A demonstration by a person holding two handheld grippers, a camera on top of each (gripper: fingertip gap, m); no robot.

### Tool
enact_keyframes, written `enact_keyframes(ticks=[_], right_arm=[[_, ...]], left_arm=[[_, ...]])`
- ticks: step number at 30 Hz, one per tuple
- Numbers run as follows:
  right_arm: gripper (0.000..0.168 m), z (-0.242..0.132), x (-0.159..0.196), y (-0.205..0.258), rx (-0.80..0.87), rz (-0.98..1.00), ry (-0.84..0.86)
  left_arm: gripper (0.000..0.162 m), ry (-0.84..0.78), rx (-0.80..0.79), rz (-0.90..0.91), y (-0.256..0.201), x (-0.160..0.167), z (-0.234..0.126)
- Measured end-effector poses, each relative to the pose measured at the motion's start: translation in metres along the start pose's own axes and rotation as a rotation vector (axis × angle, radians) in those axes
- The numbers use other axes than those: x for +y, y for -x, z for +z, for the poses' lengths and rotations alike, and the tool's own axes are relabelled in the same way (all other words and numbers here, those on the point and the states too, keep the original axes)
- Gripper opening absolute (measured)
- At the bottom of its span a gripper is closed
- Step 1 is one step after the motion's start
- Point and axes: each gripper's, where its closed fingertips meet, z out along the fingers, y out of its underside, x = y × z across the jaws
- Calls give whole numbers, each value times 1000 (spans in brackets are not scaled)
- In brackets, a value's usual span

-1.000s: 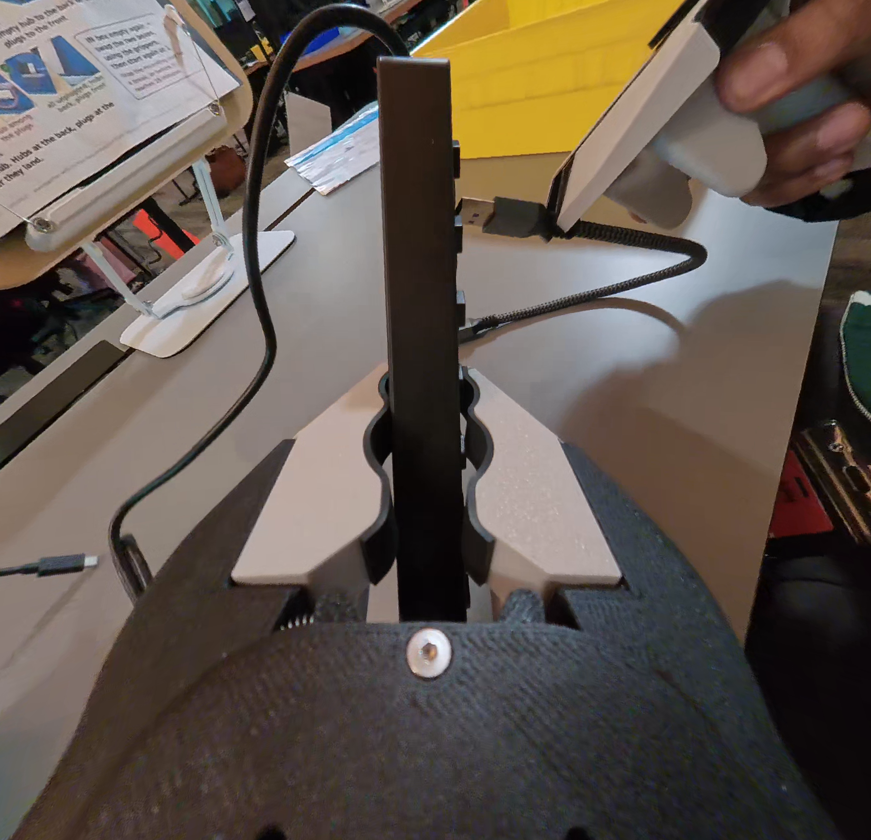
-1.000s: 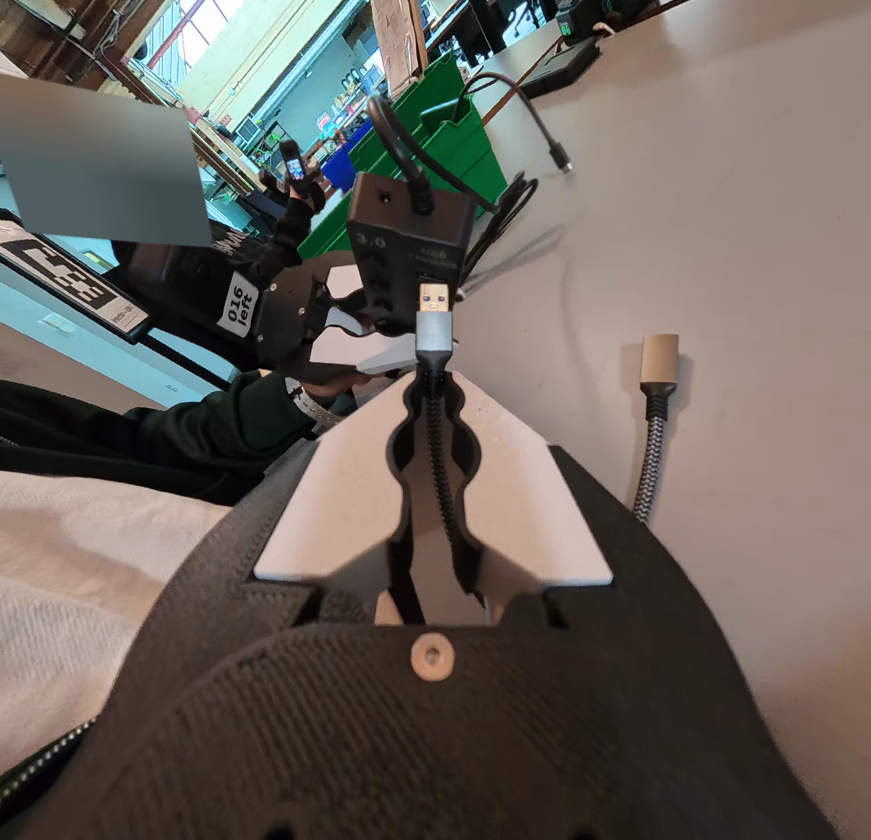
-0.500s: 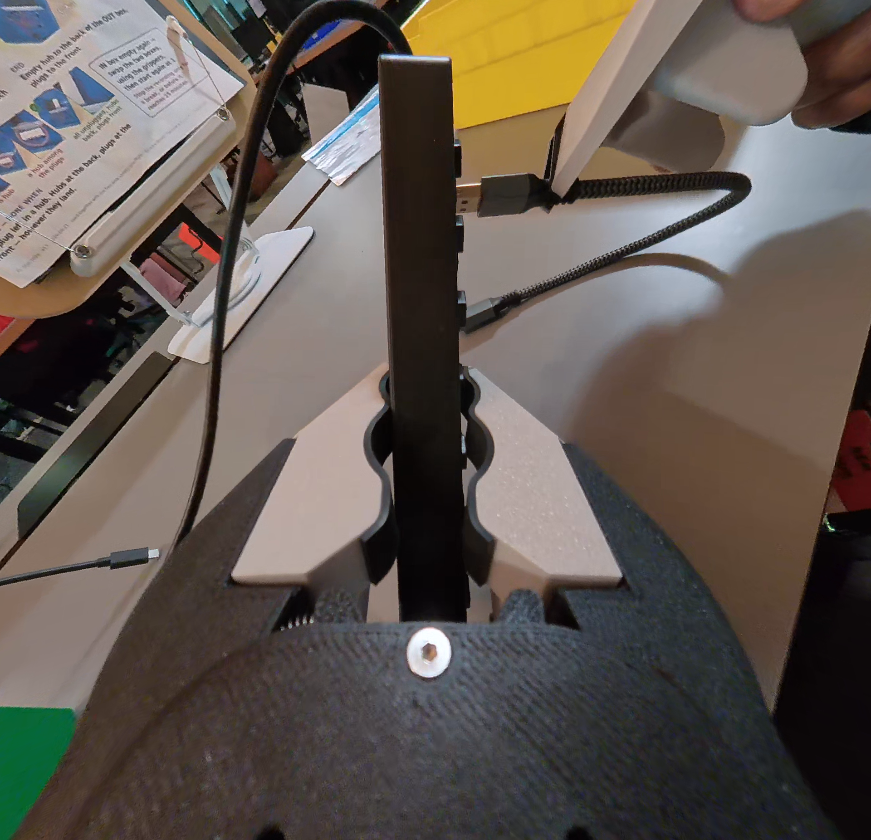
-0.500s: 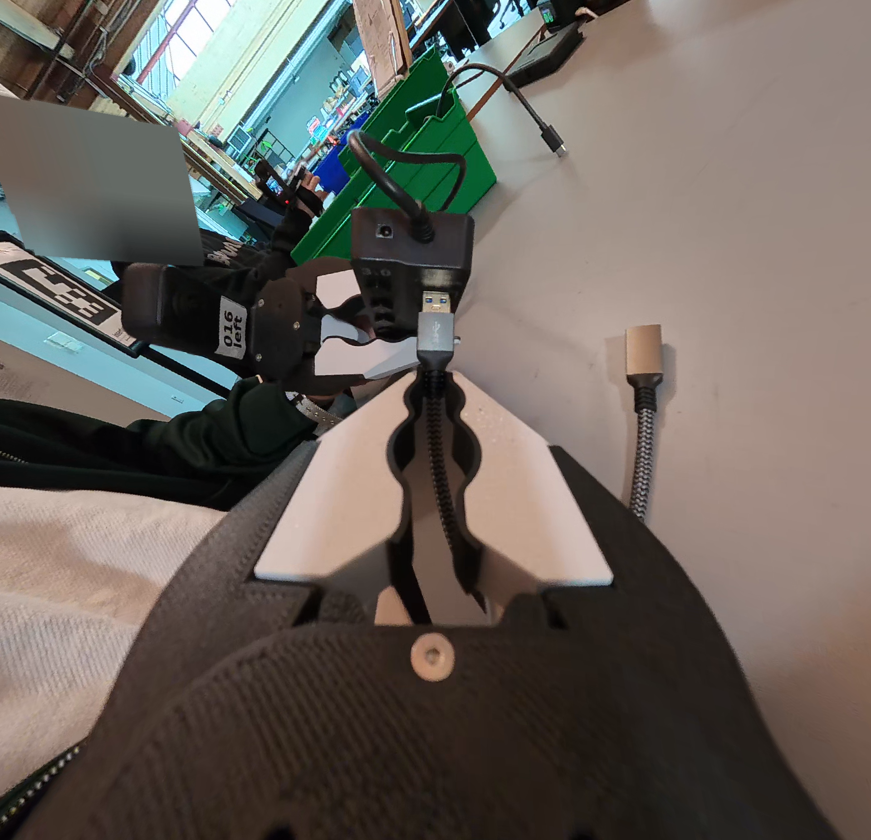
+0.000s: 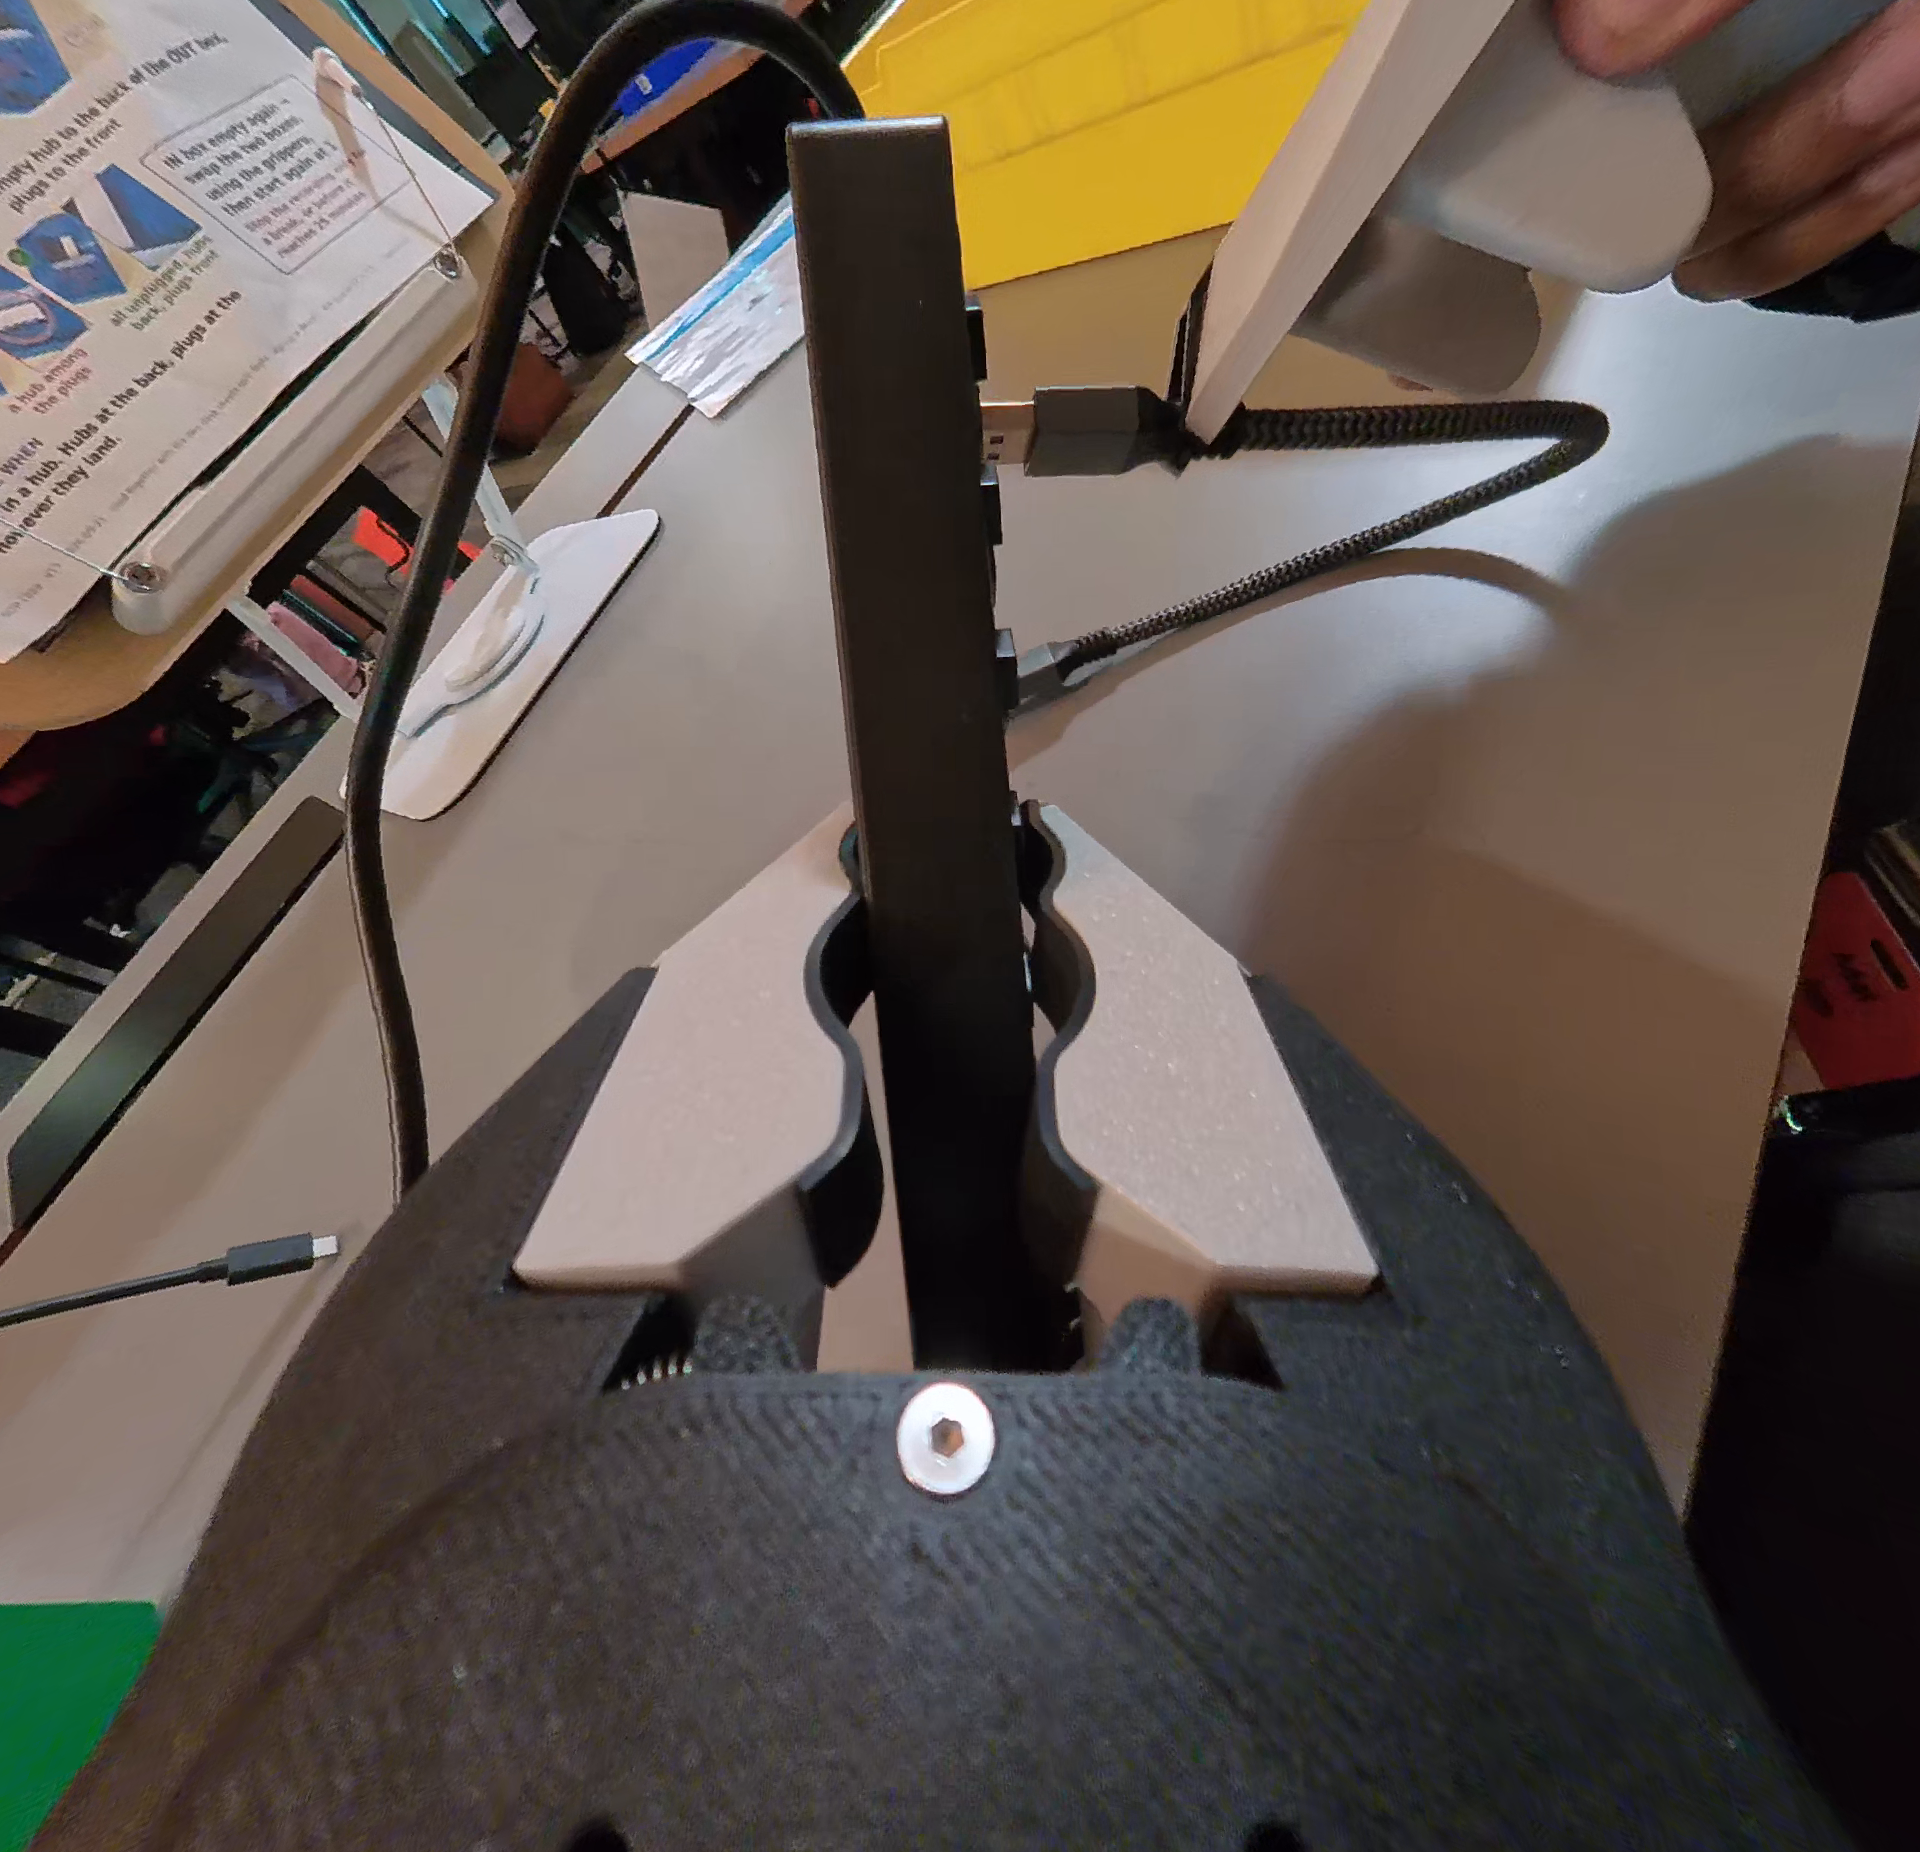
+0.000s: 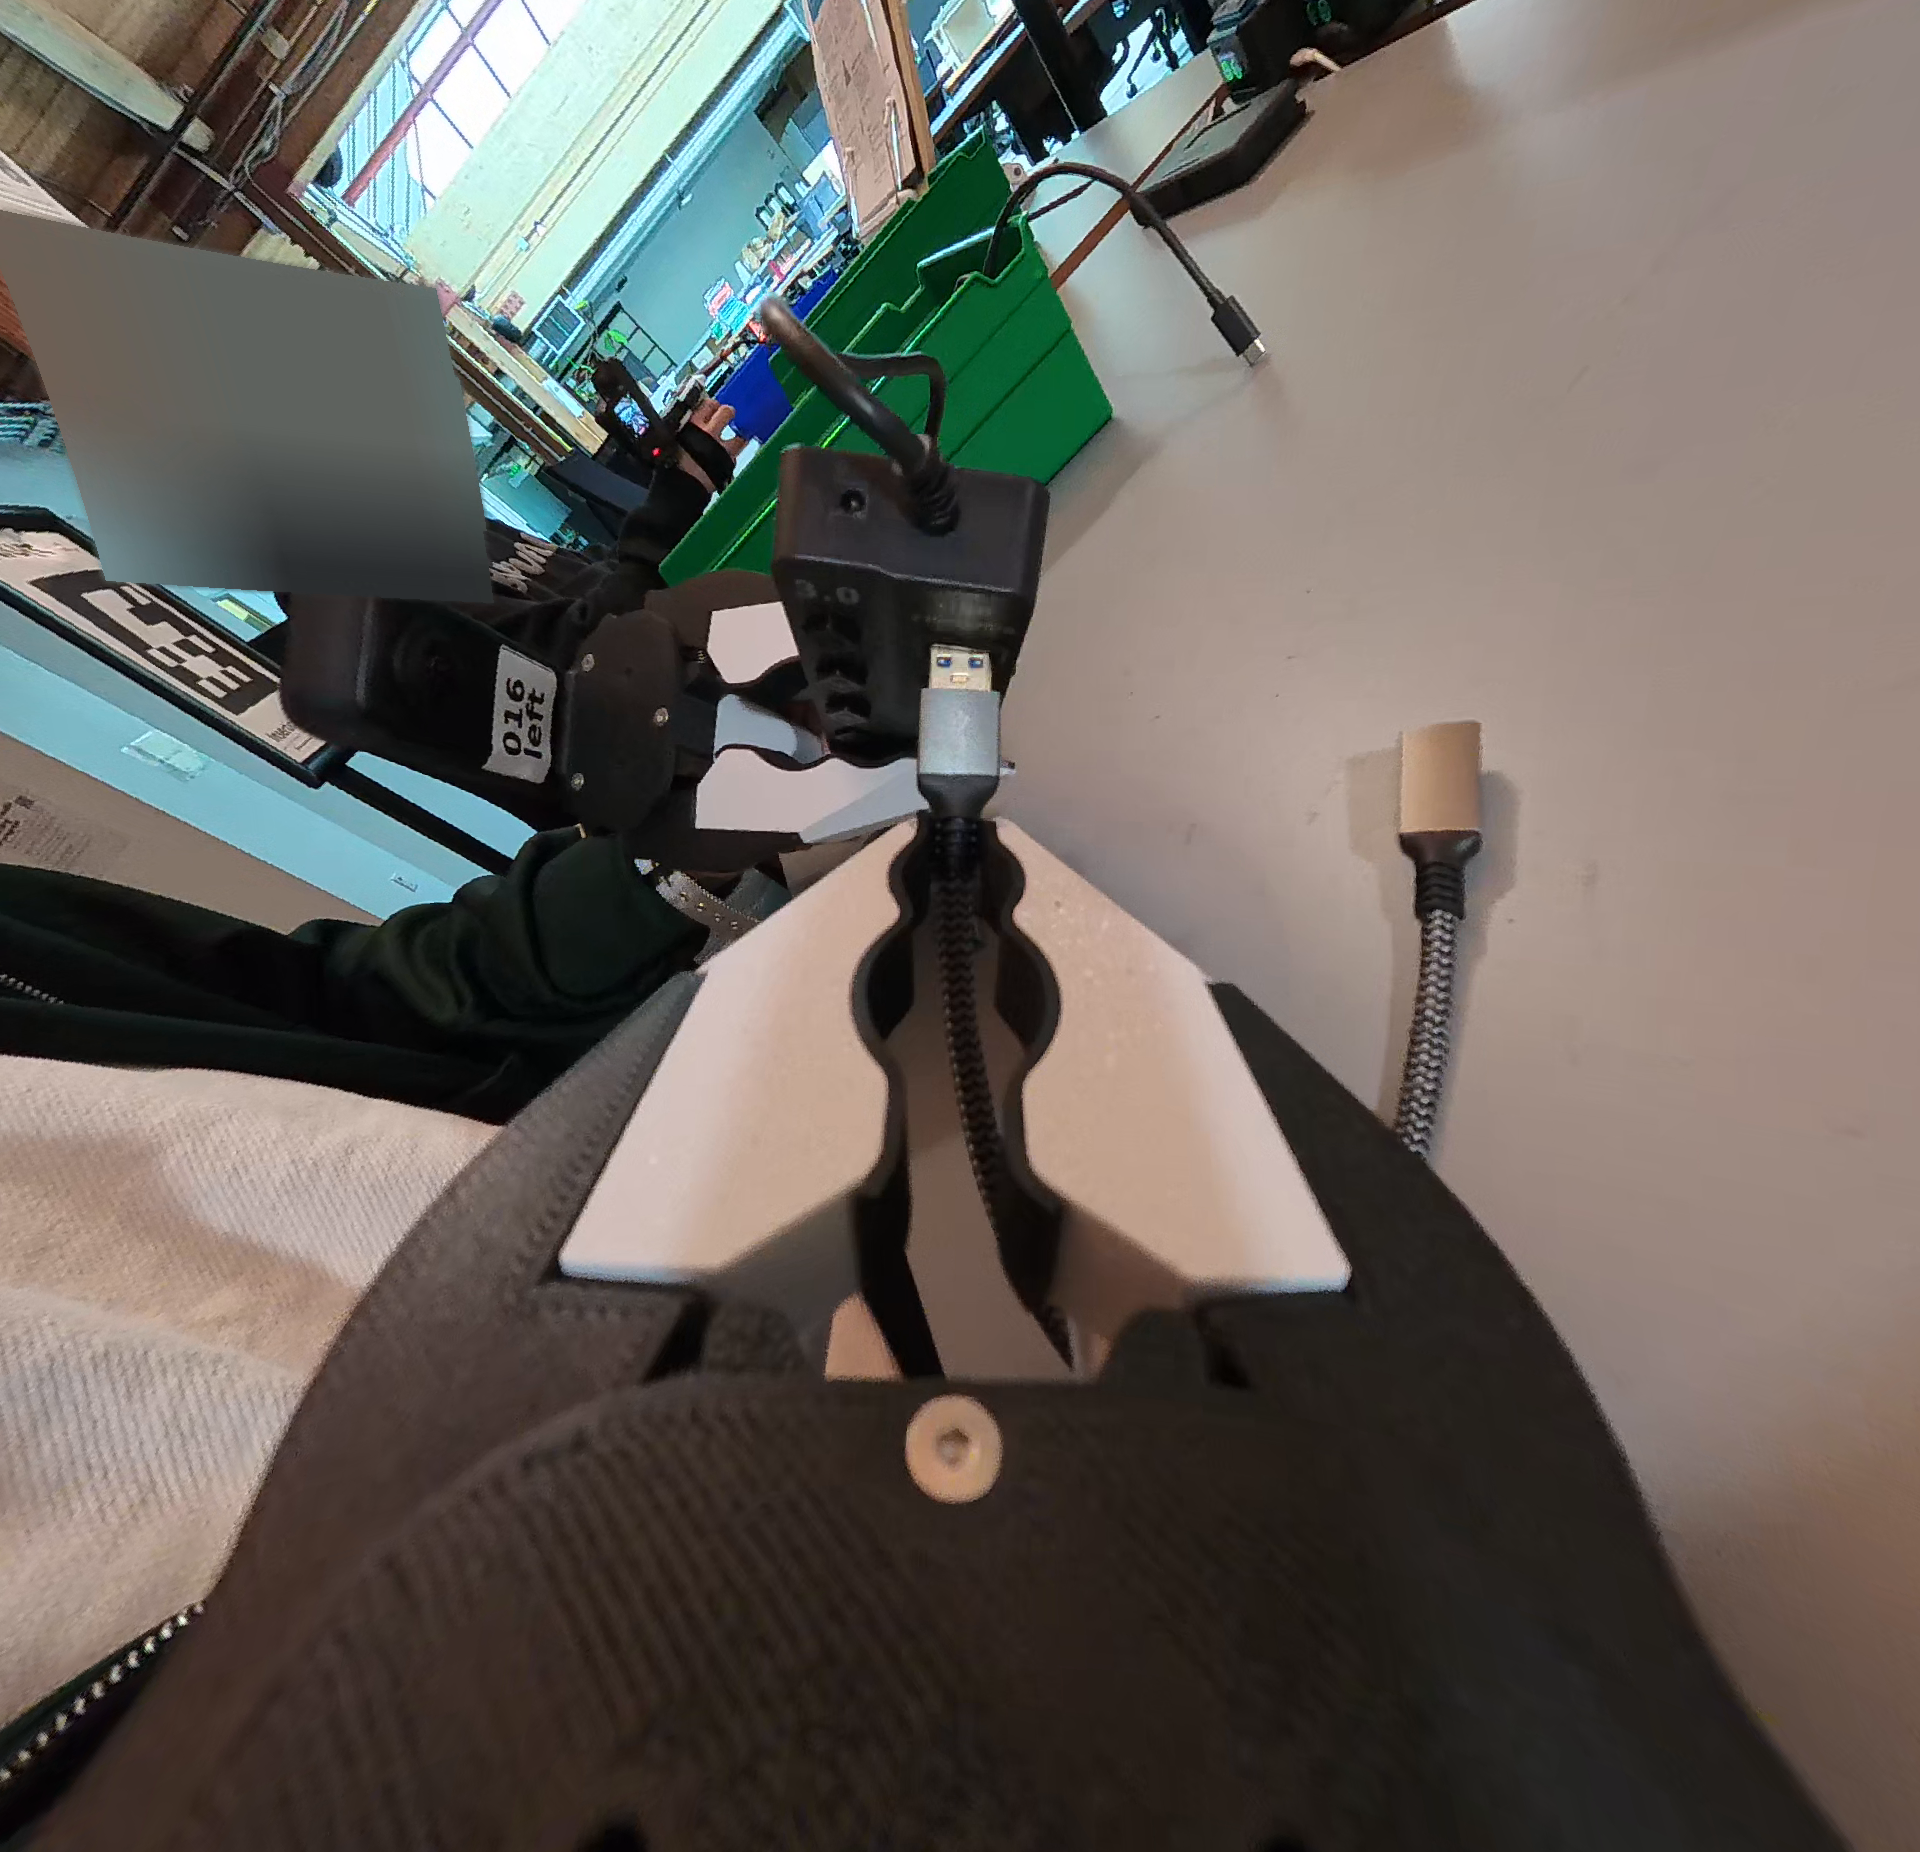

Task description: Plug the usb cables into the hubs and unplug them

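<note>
Right tool [image 6: 951, 846] pinches cable, plug [image 6: 961, 727] seemingly touching hub [image 6: 904, 576].

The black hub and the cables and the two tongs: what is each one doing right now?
Black hub: upright, clamped in the left tongs.
Left tongs: shut on the hub.
Right tongs: shut on the braided cable behind its plug.
Grey USB plug: metal tip at a port, not fully in.
Other braided plug: lying loose on the table.
Small black connector: unplugged, on the table.
</note>
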Motion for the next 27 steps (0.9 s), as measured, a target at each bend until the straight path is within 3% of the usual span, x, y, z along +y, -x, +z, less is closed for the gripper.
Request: enact_keyframes(ticks=[10,27], right_arm=[[8,1,3,-3,10,11,0],[7,2,5,-4,10,18,0]], left_arm=[[26,90,-44,93,2,7,0],[26,101,31,26,-7,9,0]])
